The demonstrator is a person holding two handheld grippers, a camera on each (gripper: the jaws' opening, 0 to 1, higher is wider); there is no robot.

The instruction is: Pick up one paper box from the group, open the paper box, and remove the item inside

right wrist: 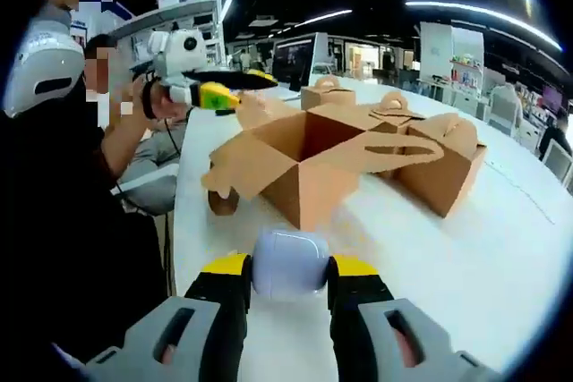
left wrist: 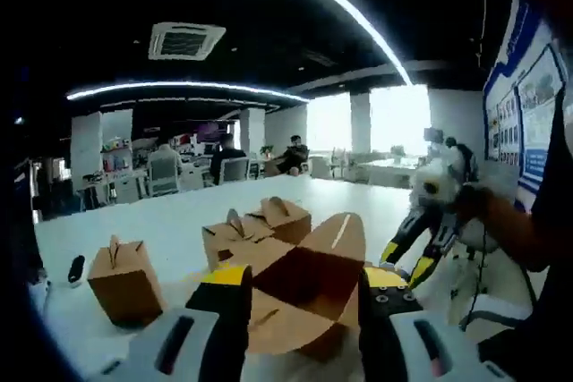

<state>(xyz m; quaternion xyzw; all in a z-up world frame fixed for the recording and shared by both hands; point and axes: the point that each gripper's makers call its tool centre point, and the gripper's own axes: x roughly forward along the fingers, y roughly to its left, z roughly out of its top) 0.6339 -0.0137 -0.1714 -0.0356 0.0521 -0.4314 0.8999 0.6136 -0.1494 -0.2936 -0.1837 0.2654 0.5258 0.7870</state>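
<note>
A smooth, rounded white case point(right wrist: 286, 261), likely slippery, sits clamped in the right gripper point(right wrist: 286, 276). At twelve o'clock, the left gripper point(left wrist: 304, 288) pinches the flimsy opened paper box point(right wrist: 309, 163).

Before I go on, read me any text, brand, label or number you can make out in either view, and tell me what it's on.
No text can be read in either view.
Wall posters, left gripper view: blue and white panels with print, too blurred to read.
Open paper box and closed paper boxes: plain brown, no print visible.
White item between the right gripper's jaws: no marking visible.
</note>
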